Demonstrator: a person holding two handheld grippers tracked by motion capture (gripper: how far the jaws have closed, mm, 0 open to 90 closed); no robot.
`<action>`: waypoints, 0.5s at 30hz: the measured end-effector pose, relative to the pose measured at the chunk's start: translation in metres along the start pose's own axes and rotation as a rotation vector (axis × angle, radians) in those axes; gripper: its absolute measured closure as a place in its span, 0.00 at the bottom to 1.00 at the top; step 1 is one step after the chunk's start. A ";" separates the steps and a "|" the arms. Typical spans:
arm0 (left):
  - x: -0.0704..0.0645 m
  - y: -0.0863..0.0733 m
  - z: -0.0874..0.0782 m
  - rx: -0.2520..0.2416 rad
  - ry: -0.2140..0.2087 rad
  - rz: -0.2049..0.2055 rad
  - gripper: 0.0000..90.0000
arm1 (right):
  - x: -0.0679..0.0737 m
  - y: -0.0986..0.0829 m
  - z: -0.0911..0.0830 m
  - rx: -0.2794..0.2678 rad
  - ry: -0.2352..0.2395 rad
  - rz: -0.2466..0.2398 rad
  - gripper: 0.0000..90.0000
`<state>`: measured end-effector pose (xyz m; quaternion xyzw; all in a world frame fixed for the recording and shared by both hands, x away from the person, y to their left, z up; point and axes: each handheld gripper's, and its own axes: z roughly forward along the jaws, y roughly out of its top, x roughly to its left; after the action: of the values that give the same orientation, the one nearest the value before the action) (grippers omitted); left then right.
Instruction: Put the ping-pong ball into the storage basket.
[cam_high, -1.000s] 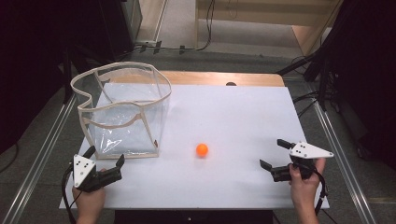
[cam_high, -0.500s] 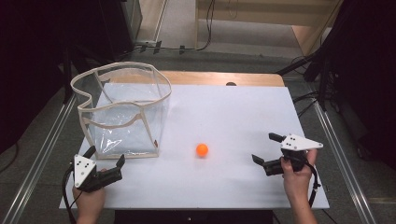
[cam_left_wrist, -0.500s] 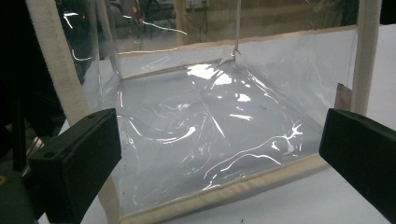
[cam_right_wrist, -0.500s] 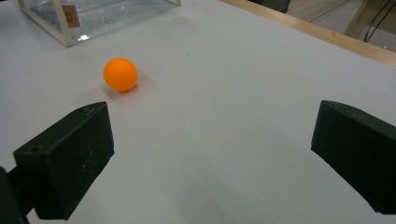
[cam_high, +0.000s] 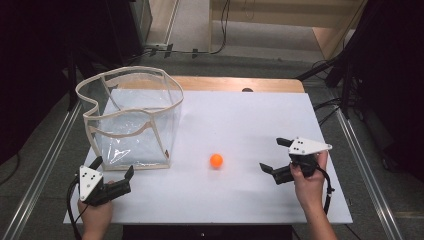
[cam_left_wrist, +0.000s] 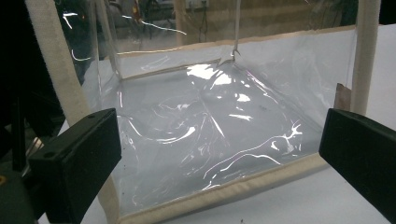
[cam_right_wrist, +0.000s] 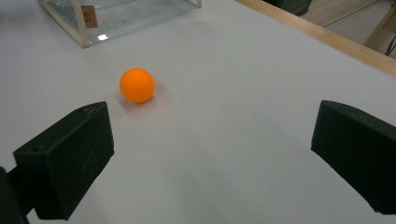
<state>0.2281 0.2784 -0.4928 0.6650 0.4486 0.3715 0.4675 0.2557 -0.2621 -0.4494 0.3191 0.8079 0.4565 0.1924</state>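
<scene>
On the white worktop (cam_high: 240, 125), a small orange ball (cam_high: 216, 160) sits in the open, just beside the near right corner of a clear plastic bag with cream fabric edging (cam_high: 131, 120), which stands upright with its mouth open. The right claw (cam_high: 278, 156) lies low to the right of the ball, apart from it, jaws spread wide and holding nothing. In the right gripper view the ball (cam_right_wrist: 137, 85) sits ahead of the left jaw rather than midway between the two. The left claw (cam_high: 113, 173) rests at the bag's near bottom edge, also released and empty. In the left gripper view its jaws frame the bag's crinkled front wall (cam_left_wrist: 210, 135) and stop short of touching it.

The main risk, as I judge it, is the ball itself: it is light and round, and nothing holds it in place. If the right claw advances on its present line, one jaw could nudge the ball before the other arrives, sending it rolling toward the bag or off the worktop edge. Closing too hard could squeeze it out from between the flat pads. The bag looks soft and its rim already sags on one side, so a careless pinch by the left claw might fold the mouth shut or drag the bag along the worktop.
</scene>
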 end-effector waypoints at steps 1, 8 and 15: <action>0.000 0.000 0.000 0.001 -0.001 0.002 0.00 | 0.001 0.002 0.001 0.001 0.006 -0.004 0.00; 0.000 0.000 0.000 0.001 -0.004 -0.002 0.00 | 0.002 0.010 0.010 0.019 0.020 -0.013 0.00; 0.000 0.000 0.000 0.001 -0.007 0.000 0.00 | 0.005 0.021 0.023 0.041 0.048 -0.030 0.00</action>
<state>0.2278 0.2785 -0.4927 0.6664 0.4471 0.3689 0.4689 0.2726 -0.2367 -0.4432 0.2998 0.8262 0.4444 0.1734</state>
